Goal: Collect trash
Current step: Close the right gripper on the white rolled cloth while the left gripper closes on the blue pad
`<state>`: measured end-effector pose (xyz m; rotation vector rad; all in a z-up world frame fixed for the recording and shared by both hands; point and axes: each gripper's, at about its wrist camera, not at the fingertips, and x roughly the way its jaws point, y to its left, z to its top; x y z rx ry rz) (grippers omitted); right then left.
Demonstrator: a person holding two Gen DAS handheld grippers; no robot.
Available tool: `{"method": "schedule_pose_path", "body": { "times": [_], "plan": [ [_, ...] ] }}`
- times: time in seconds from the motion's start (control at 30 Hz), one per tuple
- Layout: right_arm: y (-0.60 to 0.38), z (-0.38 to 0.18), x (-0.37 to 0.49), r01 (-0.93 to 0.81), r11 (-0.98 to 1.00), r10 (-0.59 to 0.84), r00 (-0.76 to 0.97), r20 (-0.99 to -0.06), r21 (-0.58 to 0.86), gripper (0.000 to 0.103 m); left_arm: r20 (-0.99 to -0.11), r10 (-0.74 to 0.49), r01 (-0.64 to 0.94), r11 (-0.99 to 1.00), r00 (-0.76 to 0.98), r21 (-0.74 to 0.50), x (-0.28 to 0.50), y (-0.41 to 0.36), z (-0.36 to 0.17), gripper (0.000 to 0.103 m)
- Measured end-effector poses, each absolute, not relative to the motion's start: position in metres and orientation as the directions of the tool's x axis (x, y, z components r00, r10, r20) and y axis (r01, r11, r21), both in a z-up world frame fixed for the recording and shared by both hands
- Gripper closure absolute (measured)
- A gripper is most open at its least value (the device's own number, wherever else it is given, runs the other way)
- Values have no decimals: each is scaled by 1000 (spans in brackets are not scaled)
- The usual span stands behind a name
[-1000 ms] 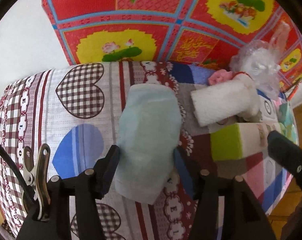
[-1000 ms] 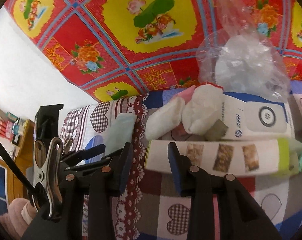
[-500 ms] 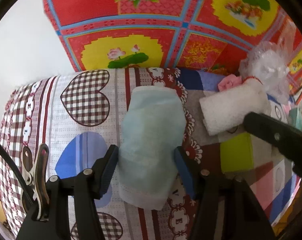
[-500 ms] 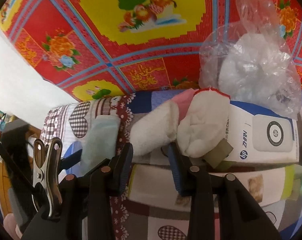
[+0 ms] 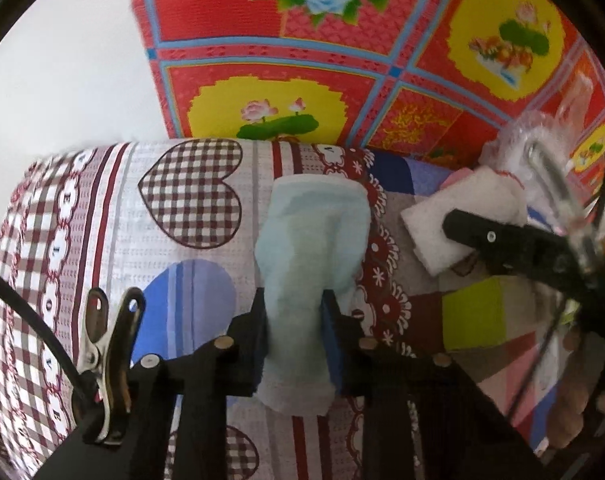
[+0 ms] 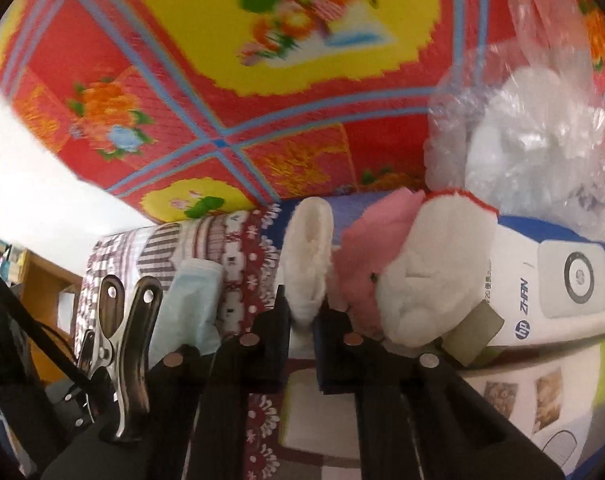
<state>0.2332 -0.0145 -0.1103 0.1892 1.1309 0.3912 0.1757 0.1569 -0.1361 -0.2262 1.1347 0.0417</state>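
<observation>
My left gripper (image 5: 294, 336) is closing, its pads pinching the pale blue pad (image 5: 310, 248) low centre of the left view, squeezing it narrow at the waist. My right gripper (image 6: 302, 328) is pressed together on the white folded pad (image 6: 307, 256) at centre of the right view. Both look soft, light and compressible, so I judge a mid-body pinch will hold, though each may sag or slip. They lie on the patterned bedsheet (image 5: 102, 240); a white box (image 6: 550, 288) and a clear plastic bag (image 6: 522, 132) sit at right.
</observation>
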Motion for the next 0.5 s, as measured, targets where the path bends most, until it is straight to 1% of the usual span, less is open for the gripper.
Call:
{"method": "schedule_pose_path", "body": {
  "times": [0.2, 0.5],
  "plan": [
    [-6, -87, 215, -252, 898, 436, 398, -807, 360, 92, -894, -89, -155, 973, 439, -173, 158, 174, -129, 79],
    [3, -66, 172, -263, 887, 459, 401, -793, 380, 92, -870, -121, -146, 966, 478, -214, 138, 211, -106, 79]
  ]
}}
